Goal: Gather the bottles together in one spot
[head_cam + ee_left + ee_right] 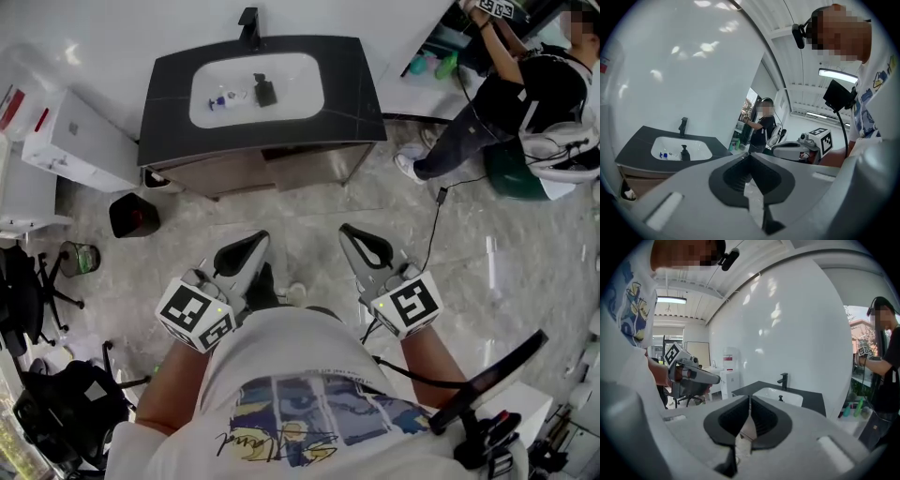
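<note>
A black pump bottle (265,91) and a small clear bottle with a blue cap (225,98) lie in the white basin (298,75) of a dark vanity at the top of the head view. My left gripper (258,240) and right gripper (349,232) hang side by side over the floor close to my body, well short of the vanity. Both are shut with nothing between the jaws. The left gripper view shows the pump bottle (685,153) and the blue-capped bottle (665,154) far off. From the right gripper view only the pump top (781,398) shows above the basin.
A black faucet (248,23) stands behind the basin. Green and teal bottles (433,64) sit on a ledge to the right, near another person (511,94). A black bin (133,216) and white cabinet (80,141) stand left of the vanity. A cable (433,234) trails across the floor.
</note>
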